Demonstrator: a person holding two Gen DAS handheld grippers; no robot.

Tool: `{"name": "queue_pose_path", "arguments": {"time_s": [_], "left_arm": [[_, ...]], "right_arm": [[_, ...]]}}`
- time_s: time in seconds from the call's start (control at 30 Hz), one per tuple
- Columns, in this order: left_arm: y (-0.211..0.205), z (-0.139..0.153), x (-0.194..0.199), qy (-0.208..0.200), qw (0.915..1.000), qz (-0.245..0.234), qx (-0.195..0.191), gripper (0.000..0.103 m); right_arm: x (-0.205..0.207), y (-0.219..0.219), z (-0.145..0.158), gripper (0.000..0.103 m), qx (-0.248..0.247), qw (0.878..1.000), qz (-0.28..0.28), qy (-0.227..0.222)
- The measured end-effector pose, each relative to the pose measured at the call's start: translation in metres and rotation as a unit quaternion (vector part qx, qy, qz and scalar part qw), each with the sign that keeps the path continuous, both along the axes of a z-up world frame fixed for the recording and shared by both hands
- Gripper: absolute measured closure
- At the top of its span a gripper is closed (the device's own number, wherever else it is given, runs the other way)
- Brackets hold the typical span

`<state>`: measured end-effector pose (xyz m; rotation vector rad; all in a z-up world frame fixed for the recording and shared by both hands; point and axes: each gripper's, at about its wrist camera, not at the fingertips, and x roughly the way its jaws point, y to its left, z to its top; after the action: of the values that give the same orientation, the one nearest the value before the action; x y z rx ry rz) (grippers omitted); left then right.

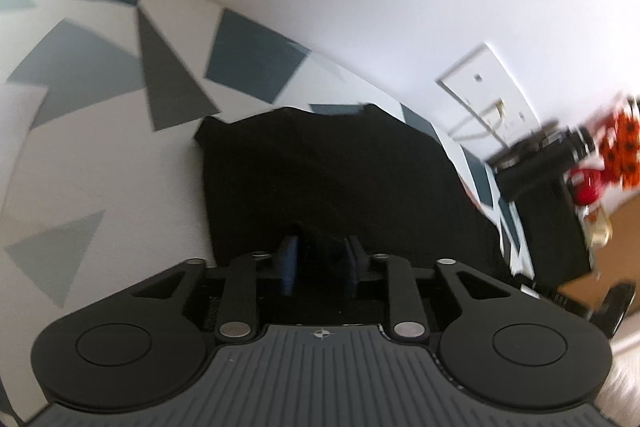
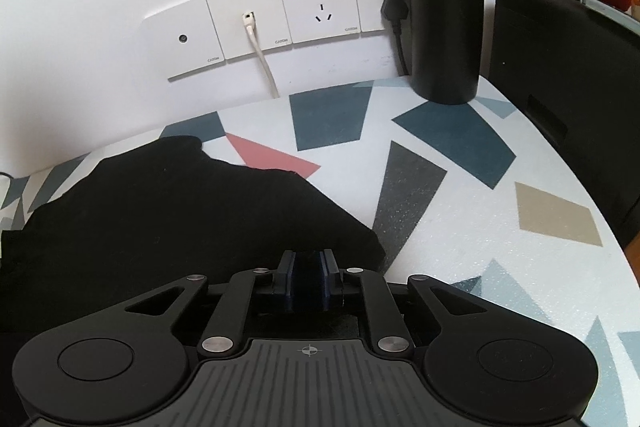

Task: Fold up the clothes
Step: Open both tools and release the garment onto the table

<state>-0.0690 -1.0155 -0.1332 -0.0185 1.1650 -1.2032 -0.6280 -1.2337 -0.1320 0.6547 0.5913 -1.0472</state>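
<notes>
A black garment (image 1: 328, 179) lies on a white table (image 1: 100, 155) printed with grey and blue shapes. In the left wrist view my left gripper (image 1: 320, 259) is shut on a bunched fold of the garment's near edge, the cloth wedged between the blue pads (image 1: 290, 263). In the right wrist view the same black garment (image 2: 168, 211) spreads to the left and ahead. My right gripper (image 2: 309, 277) is shut on its near right edge, with dark cloth showing between the narrow pads (image 2: 331, 273). The left view is blurred.
A black bottle (image 2: 444, 7) stands at the back right of the table (image 2: 460, 211) by the wall sockets (image 2: 320, 7), which hold a white cable and a black plug. A black chair back (image 2: 568, 99) stands beyond the right edge. Red items sit behind it.
</notes>
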Motion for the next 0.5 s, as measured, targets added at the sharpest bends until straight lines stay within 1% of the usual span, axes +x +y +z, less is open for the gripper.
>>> {"name": "queue_pose_path", "arguments": {"time_s": [0.07,0.1,0.13,0.17,0.23,0.4,0.5], "left_arm": [[-0.003,0.004,-0.006,-0.032,0.9994,-0.015,0.006,0.075],[-0.005,0.006,-0.009,-0.048,0.9985,-0.023,0.009,0.071],[-0.007,0.007,-0.012,-0.065,0.9974,-0.029,0.012,0.065],[-0.008,0.008,-0.015,-0.081,0.996,-0.035,0.015,0.063],[-0.011,0.009,-0.02,-0.107,0.9929,-0.048,0.02,0.063],[-0.015,0.011,-0.028,-0.138,0.9884,-0.062,0.016,0.063],[-0.019,0.008,-0.028,-0.144,0.9875,-0.061,0.022,0.063]], "right_arm": [[-0.001,0.0,0.0,0.09,0.002,1.0,-0.002,-0.002],[-0.002,0.0,0.0,0.09,0.003,1.0,-0.003,-0.003],[-0.002,0.0,-0.001,0.089,0.004,1.0,-0.004,-0.003],[-0.002,0.0,-0.001,0.089,0.004,1.0,-0.003,-0.003],[-0.001,0.001,-0.001,0.088,0.005,1.0,-0.002,-0.002],[0.0,0.002,-0.003,0.085,0.005,1.0,0.0,0.0],[0.001,0.003,-0.003,0.085,0.006,1.0,0.0,0.0]]}}
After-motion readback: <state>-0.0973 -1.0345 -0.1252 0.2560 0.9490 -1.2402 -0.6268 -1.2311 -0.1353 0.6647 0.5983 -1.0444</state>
